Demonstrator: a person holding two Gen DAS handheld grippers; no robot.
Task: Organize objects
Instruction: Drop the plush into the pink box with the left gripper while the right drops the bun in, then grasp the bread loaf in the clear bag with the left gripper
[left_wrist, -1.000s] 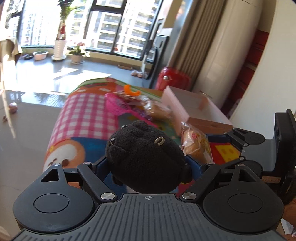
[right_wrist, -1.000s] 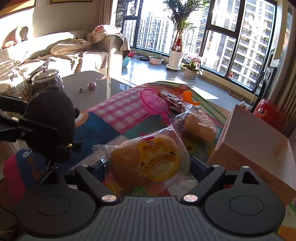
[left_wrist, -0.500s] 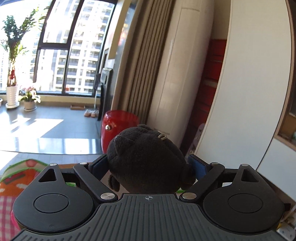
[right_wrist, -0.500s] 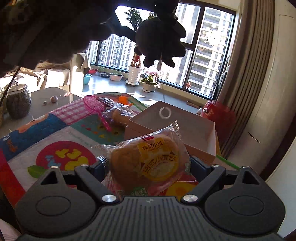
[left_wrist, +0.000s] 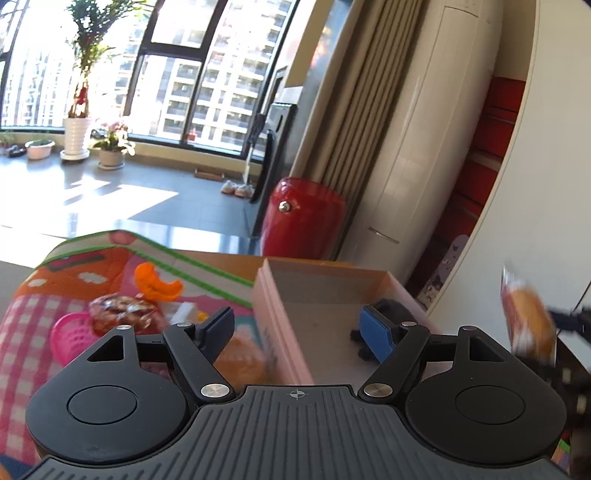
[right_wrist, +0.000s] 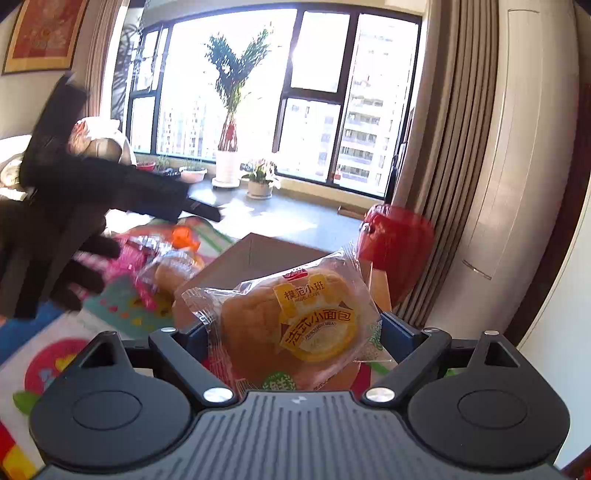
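My left gripper (left_wrist: 301, 328) is open and empty above the near wall of the pink box (left_wrist: 280, 317). The black plush toy (left_wrist: 391, 314) lies inside the box, partly hidden behind my right finger pad (left_wrist: 376, 332). My right gripper (right_wrist: 295, 332) is shut on a wrapped bread bun (right_wrist: 291, 328) and holds it in the air near the box (right_wrist: 258, 258); the bun also shows blurred at the right of the left wrist view (left_wrist: 528, 321). The left gripper and gloved hand show blurred at the left of the right wrist view (right_wrist: 74, 206).
On the colourful mat (left_wrist: 74, 269) lie a pink toy basket (left_wrist: 70, 336), a wrapped snack (left_wrist: 122, 314), an orange toy (left_wrist: 155, 284) and another wrapped bun (left_wrist: 240, 358). A red container (left_wrist: 303, 218) stands on the floor behind the box, next to curtains and a white wall.
My left gripper has opened and let go of the black plush, which now lies in the pink box. My right gripper has carried the bun closer to the box.
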